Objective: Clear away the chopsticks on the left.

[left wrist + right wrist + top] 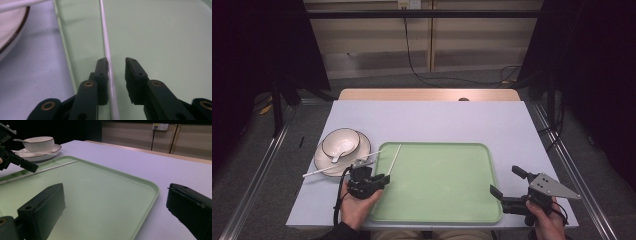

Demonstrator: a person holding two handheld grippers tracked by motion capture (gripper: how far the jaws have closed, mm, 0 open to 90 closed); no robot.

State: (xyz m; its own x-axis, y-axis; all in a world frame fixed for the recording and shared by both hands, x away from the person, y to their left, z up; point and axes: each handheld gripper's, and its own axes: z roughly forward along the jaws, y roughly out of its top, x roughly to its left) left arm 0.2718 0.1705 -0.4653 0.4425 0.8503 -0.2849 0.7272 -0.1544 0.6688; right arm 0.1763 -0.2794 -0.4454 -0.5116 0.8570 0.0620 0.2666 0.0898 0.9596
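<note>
My left gripper [117, 60], fingers released, leaves one chopstick [108, 57] on the tray [472, 150]; another chopstick [319, 171] waits across the plate [323, 165], right gripper [507, 182] idling open.

The left hand-held gripper [117, 61] hangs low over the green tray [162, 37], its two black jaws parted. A thin white stick [107, 50] runs up the tray between them, lying against the inner face of the left jaw and clear of the right one. Beside the tray's raised rim lies the pale counter [37, 70], with the dark-rimmed edge of a white plate [10, 32] at the corner.
</note>
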